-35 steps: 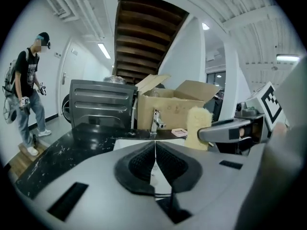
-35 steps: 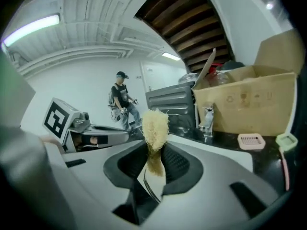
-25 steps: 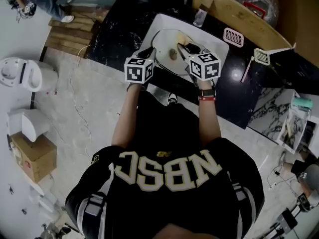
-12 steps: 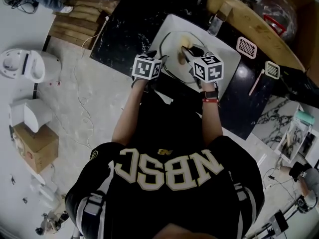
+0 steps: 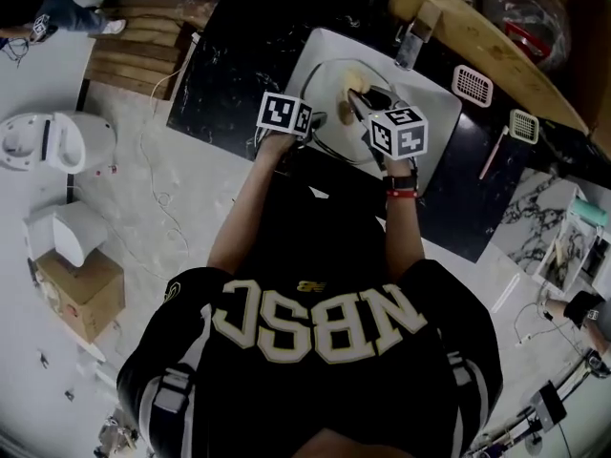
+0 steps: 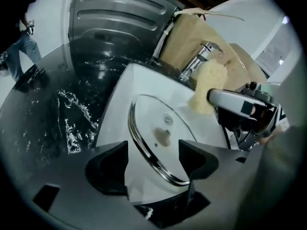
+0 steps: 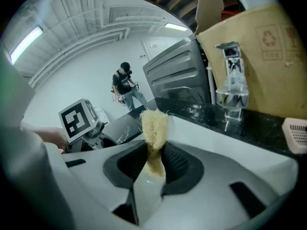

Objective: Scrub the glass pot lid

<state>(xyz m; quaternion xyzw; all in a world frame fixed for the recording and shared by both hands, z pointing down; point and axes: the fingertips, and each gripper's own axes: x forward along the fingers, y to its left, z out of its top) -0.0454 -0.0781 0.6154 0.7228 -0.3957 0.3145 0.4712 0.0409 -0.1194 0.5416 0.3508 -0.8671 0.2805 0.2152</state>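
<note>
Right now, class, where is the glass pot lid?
In the centre of the left gripper view, the glass pot lid sits inside the white sink, just left of the yellow scrubber.

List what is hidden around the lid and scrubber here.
- Glass lid, near edge: in the left gripper view it is behind the left gripper, whose jaws have just been opening, with the rim showing between them.
- Scrubber, base: in the right gripper view it is pinched inside the right gripper.
- Same lid, head view: the near side is covered by both grippers.

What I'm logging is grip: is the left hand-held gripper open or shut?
Open: left hand-held gripper has just been opening; jaws apart, glass pot lid between them, ungripped.
</note>
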